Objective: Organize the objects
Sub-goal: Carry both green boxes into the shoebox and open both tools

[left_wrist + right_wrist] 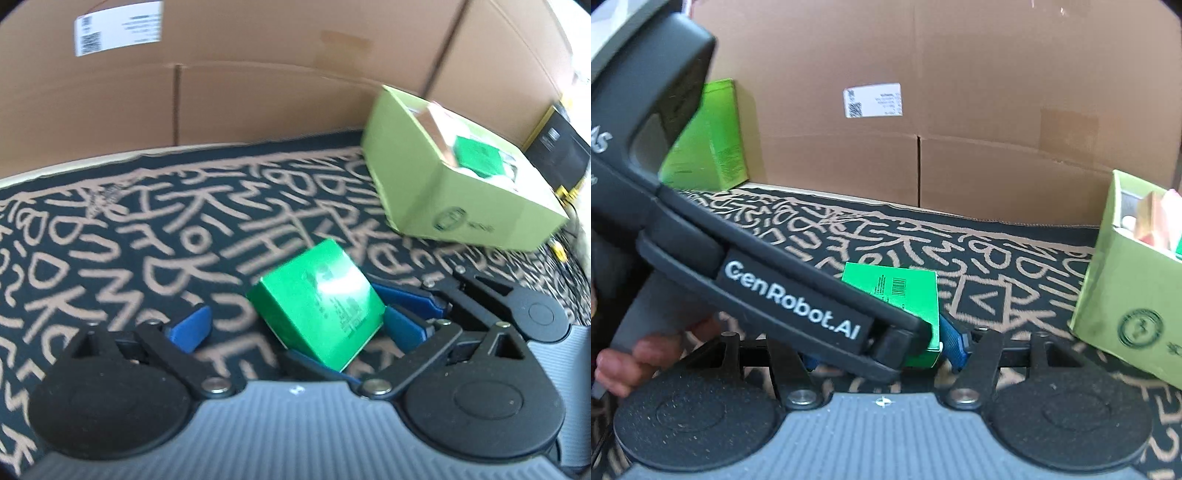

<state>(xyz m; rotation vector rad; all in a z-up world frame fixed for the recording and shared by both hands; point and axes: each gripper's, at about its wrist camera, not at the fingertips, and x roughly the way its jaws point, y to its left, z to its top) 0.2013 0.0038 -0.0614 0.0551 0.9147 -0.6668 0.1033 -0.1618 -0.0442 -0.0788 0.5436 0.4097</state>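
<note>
I've got the small green box (pixel 317 301) pinched in my right gripper (pixel 886 350) over the patterned rug (pixel 110 240); my left gripper (pixel 295 325) sits spread wide around it, light-green carton (pixel 454 177) nearby.

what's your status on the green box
Right gripper shut on green box, tilted. Left gripper open, straddling it. Carton off to the right, top open.

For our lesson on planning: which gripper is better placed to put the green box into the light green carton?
Right, probably. The right gripper has a finger against the green box, and the carton stands to its right; the left gripper gapes open around the box.
</note>
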